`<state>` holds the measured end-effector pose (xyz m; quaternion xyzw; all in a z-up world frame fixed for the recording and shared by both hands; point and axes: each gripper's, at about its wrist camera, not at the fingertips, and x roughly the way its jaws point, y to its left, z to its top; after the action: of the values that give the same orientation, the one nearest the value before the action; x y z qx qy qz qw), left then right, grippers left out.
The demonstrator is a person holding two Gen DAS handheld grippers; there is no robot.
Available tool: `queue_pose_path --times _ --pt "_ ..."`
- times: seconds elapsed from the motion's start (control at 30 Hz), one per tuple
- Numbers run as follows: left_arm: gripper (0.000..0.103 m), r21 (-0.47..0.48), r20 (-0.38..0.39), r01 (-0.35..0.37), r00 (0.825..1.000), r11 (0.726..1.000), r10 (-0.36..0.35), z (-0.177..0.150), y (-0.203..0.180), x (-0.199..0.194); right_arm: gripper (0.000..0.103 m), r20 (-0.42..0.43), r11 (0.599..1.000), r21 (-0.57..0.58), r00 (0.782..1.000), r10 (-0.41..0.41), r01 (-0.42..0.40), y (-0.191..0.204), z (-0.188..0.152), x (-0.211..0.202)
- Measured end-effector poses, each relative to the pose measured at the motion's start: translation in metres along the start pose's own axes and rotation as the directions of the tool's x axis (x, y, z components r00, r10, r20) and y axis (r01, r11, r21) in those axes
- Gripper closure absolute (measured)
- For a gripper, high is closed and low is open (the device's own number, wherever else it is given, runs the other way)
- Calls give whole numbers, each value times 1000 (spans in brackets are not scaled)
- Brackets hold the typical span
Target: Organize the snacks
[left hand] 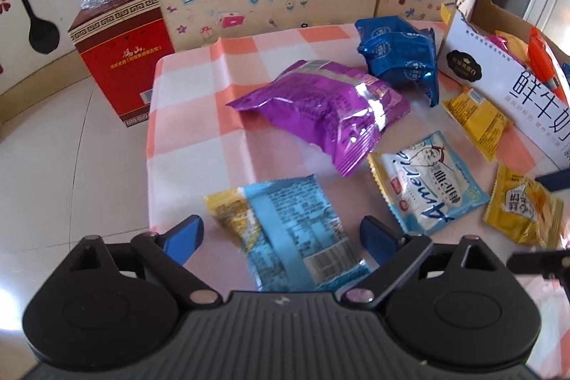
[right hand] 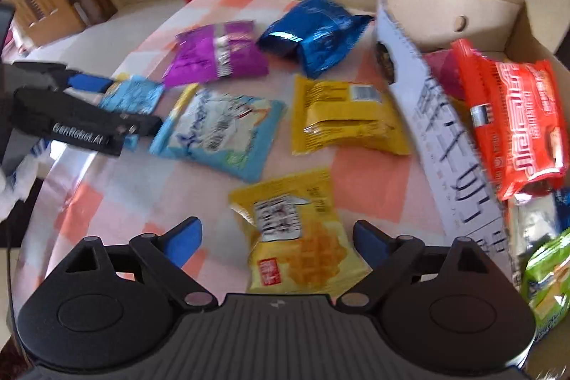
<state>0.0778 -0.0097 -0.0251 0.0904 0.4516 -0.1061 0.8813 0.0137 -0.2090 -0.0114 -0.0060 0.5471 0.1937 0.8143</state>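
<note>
**Two packets bracketed, one by each gripper**

The light-blue packet (left hand: 285, 230) is seen at the lower centre of the left wrist view, flat on the checked counter (left hand: 228, 66). Its long axis runs from the upper left toward the lower right of the frame, slanted across the line between the fingers. It lies directly ahead of the left gripper (left hand: 281, 234), between the two blue fingers (left hand: 185, 237), which are spread wide; no pad is seen pressing on it, so it is judged released rather than grasped.

In the right wrist view a yellow packet (right hand: 292, 234) sits at the lower centre, its long axis running roughly up and down the frame. It lies between the fingers of the right gripper (right hand: 278, 237), which are likewise parted and clear of the wrapper on both sides.

Each packet is thus nearer to its own gripper, and a closing of the fingers across the short side is judged to be the coming move.

Further out, a white-and-blue packet (left hand: 427, 180), a purple bag (left hand: 320, 113) and a dark-blue bag (left hand: 399, 56) lie on the counter. The open cardboard box (right hand: 463, 148), already holding a red pack (right hand: 513, 116), stands at the right of both frames, nearer to the right gripper.
</note>
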Motion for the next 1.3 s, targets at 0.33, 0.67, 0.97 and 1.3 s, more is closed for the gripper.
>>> queue_pose_path --times 0.33,0.67,0.97,1.3 --pt "1 -25 -23 11 1000 1000 -12 3 -1 6 8 0 997 -27 998 -68 68 9 0 6" --pt "0 -30 -26 6 1000 1000 -7 1 -3 6 17 4 985 -92 990 -143 143 23 -1 8" --pt "32 12 12 38 999 999 -38 0 -11 -3 41 30 985 -71 988 -154 156 21 2 5" --pt "54 20 45 35 998 999 -35 -2 -13 -10 42 68 987 -49 986 -152 156 23 4 -2"
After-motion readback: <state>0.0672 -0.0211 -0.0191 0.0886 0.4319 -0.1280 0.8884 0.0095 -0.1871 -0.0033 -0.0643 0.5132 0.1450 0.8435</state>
